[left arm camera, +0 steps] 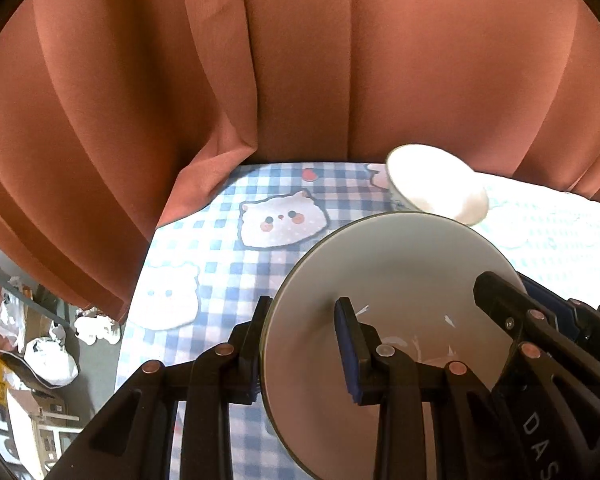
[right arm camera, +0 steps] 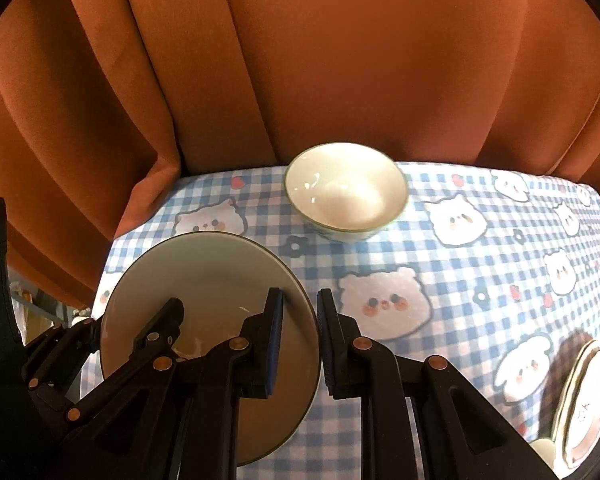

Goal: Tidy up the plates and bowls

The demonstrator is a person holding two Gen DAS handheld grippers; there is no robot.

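Note:
A pale grey plate with a dark rim is held above the checked tablecloth by both grippers. My left gripper straddles its left rim, one finger outside and one on the plate face. My right gripper straddles its right rim the same way. Each gripper's fingers also show in the other's view, the right one and the left one. A white bowl with a green rim stands upright on the cloth behind the plate, near the table's far edge.
An orange curtain hangs right behind the table. A patterned object lies at the table's near right corner. The floor at the left holds bags and boxes beyond the table's left edge.

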